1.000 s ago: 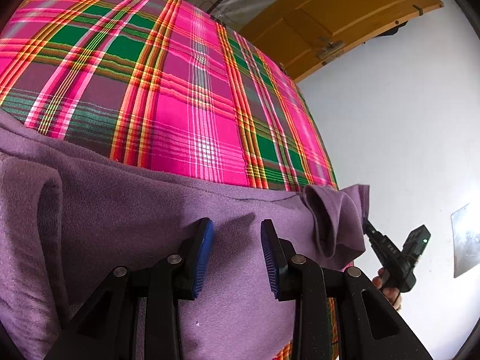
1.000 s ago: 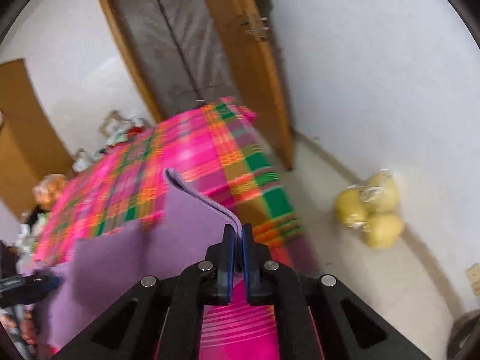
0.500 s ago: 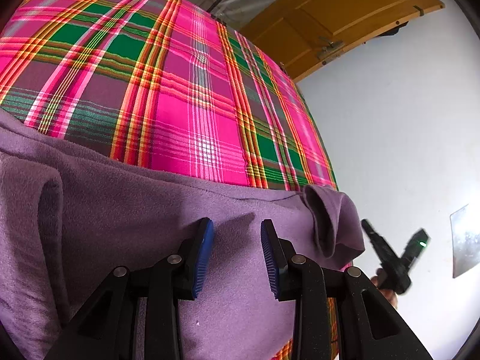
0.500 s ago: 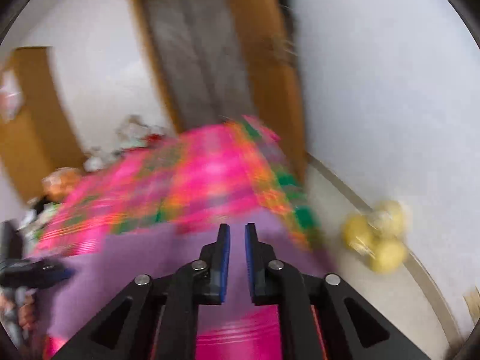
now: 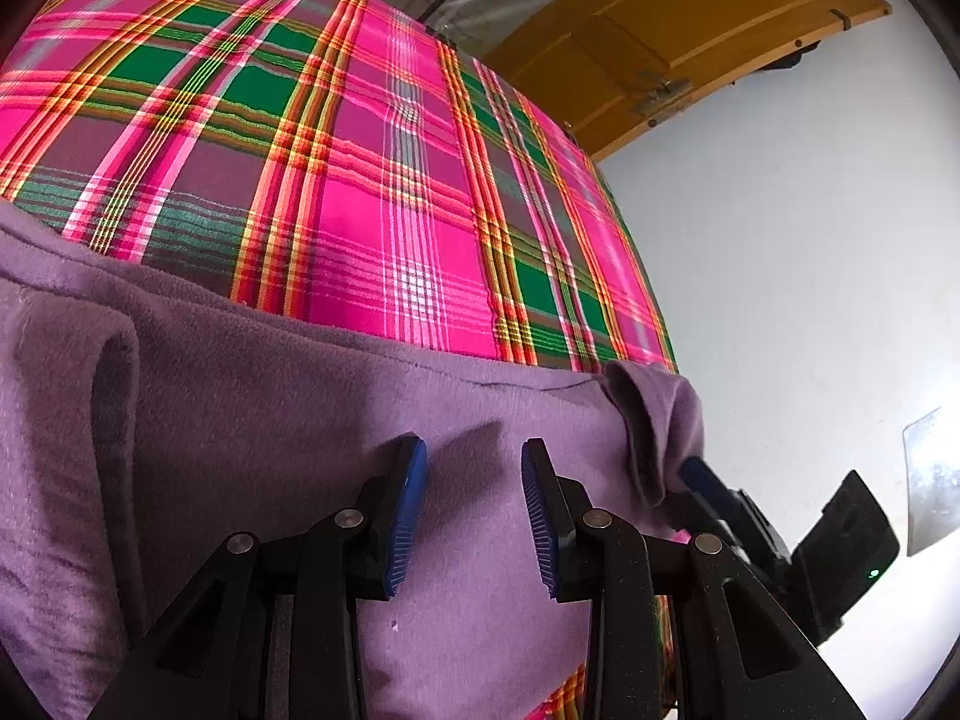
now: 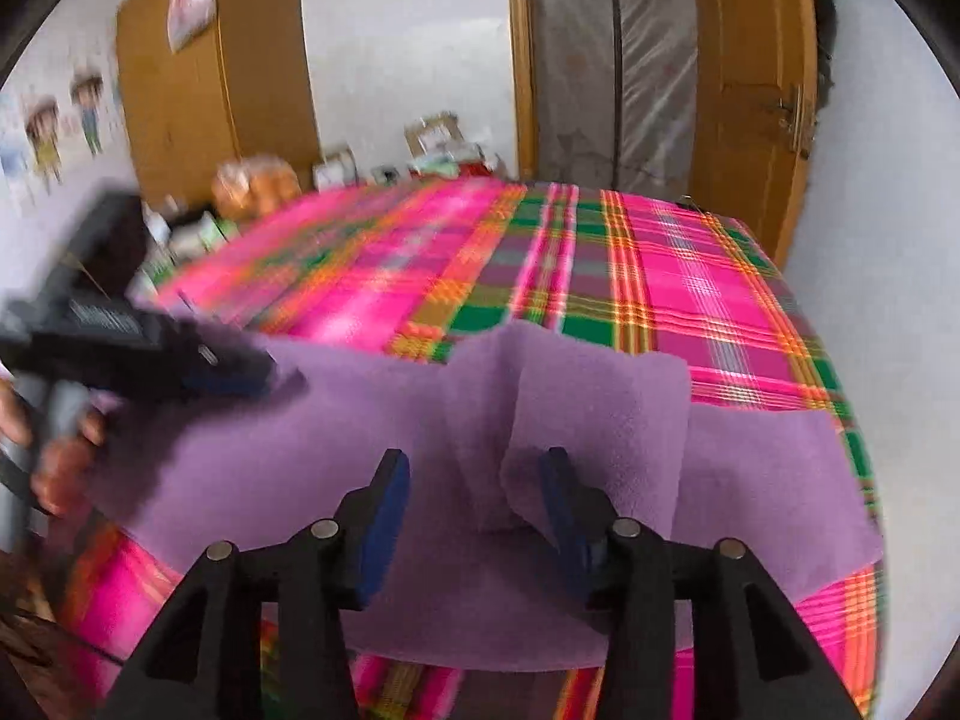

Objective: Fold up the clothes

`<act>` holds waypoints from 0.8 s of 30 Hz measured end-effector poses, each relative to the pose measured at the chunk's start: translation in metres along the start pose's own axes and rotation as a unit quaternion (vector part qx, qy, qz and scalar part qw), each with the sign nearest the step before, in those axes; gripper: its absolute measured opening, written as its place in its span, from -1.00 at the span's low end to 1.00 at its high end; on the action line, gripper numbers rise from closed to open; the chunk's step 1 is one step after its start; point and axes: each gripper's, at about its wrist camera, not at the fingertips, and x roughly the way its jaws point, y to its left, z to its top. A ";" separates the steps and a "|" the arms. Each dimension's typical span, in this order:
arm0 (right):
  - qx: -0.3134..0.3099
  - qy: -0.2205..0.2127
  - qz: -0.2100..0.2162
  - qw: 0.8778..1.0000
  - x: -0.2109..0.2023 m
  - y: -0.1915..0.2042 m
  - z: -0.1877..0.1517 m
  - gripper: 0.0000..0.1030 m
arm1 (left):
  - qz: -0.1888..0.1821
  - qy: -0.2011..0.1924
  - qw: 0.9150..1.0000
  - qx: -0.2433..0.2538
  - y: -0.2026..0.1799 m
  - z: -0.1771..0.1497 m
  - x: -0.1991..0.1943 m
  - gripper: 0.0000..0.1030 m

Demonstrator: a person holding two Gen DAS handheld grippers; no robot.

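The soft purple fleece cloth (image 6: 420,420) lies at the bed's (image 6: 690,276) near edge. Right tool (image 6: 474,516) is opening, gripping nothing; left tool (image 5: 474,504) hangs released. It's floppy, so pinch corners.

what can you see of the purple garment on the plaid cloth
The purple garment looks like soft, matte fleece, plain with no print. It lies mostly flat on the pink and green plaid cloth, near its front edge. A raised fold stands up at the middle, one corner draped over a blue pad of the right hand-held gripper, whose jaws are opening. In the left wrist view a rolled edge shows at the left and a bunched corner at the right. The left hand-held gripper is open over it.
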 end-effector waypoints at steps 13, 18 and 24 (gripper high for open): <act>0.021 0.036 -0.002 0.999 0.016 -0.006 -0.008 -0.10 | -0.004 -0.002 1.000 -0.003 0.002 -0.002 -0.001 -0.34; 0.030 0.043 -0.036 0.998 0.016 -0.017 -0.007 -0.43 | -0.004 -0.003 1.000 -0.005 0.002 -0.003 -0.001 -0.34; 0.100 0.008 -0.022 0.995 -0.008 -0.052 -0.007 -0.73 | 0.000 -0.001 1.000 -0.004 0.001 -0.002 0.000 -0.34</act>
